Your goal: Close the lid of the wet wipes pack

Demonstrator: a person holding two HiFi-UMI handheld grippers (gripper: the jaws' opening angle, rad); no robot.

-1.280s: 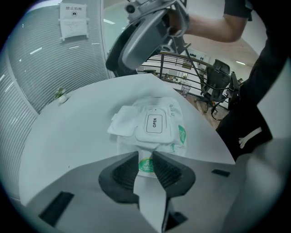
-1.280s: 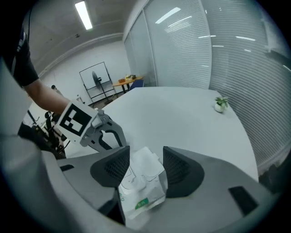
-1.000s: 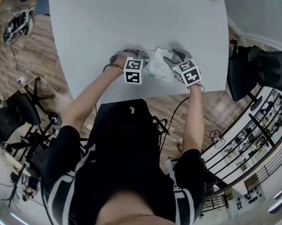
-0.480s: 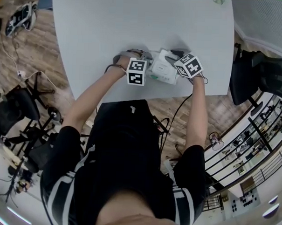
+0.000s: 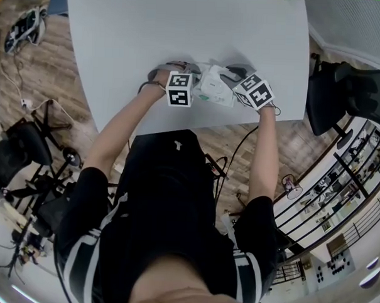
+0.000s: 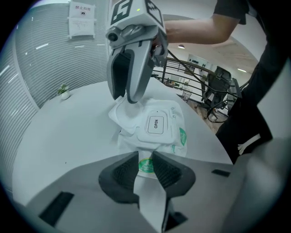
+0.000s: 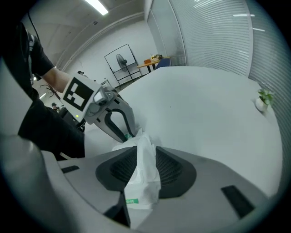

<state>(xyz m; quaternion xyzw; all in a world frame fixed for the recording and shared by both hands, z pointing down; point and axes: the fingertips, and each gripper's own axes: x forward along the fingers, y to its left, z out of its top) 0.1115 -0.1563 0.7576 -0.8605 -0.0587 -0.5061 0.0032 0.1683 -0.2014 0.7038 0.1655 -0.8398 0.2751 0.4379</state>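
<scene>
1. The wet wipes pack [image 5: 213,87] is lying on the white table [image 5: 183,28], near the edge closest to the person, stretched between the two grippers.
2. The left gripper [image 6: 145,164] is pinching the pack's near end seam. Its jaws are standing narrow, with the film caught between the pads.
3. The right gripper [image 7: 144,164] is taking the opposite end. Its jaws have just been closing, and bunched white film is filling the gap between them, touching both pads.
4. The lid [image 6: 155,124], carrying an "OPEN" label, is lying flat on the pack's top face in the left gripper view. It is looking lowered rather than raised, though I cannot tell whether it is snapped fully shut.
5. Judging from this, the lid is already sitting down on the pack, and what is probably remaining is a firm press to seal it. Neither gripper is touching the lid now, since both are holding the pack's ends.
</scene>
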